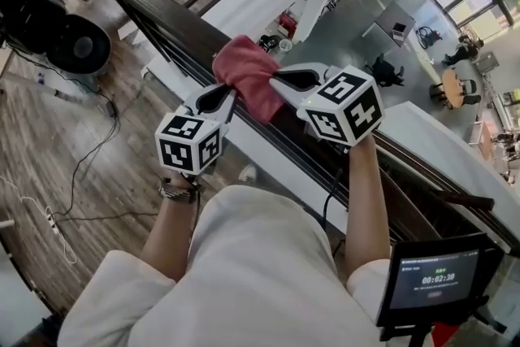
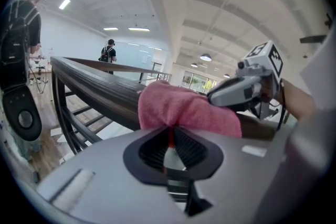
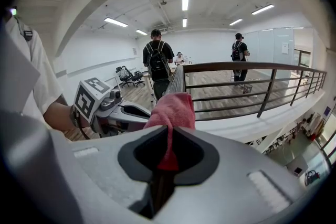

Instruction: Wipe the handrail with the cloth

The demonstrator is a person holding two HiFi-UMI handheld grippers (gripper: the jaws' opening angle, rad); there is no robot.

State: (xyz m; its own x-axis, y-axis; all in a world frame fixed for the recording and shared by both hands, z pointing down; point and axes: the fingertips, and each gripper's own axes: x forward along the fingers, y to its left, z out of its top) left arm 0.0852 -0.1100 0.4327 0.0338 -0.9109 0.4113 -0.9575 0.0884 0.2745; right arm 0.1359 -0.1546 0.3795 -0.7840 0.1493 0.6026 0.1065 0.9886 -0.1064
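Observation:
A pink cloth (image 1: 246, 77) lies draped over the dark wooden handrail (image 1: 162, 8), which runs diagonally from upper left to lower right. My left gripper (image 1: 230, 93) is at the cloth's near left side, shut on a thin fold of its edge. My right gripper (image 1: 275, 80) is shut on the cloth's right side, opposite the left one. In the left gripper view the cloth (image 2: 184, 110) bulges over the handrail (image 2: 100, 86) just beyond my left gripper (image 2: 169, 131). In the right gripper view a strip of cloth (image 3: 173, 110) hangs pinched in my right gripper (image 3: 169, 134).
Beyond the handrail is a drop to a lower floor (image 1: 390, 20) with desks and chairs. A black round fan (image 1: 77, 45) and cables sit on the wooden floor at left. A small screen (image 1: 435, 280) stands at lower right. Two people with backpacks (image 3: 158, 60) stand further along the rail.

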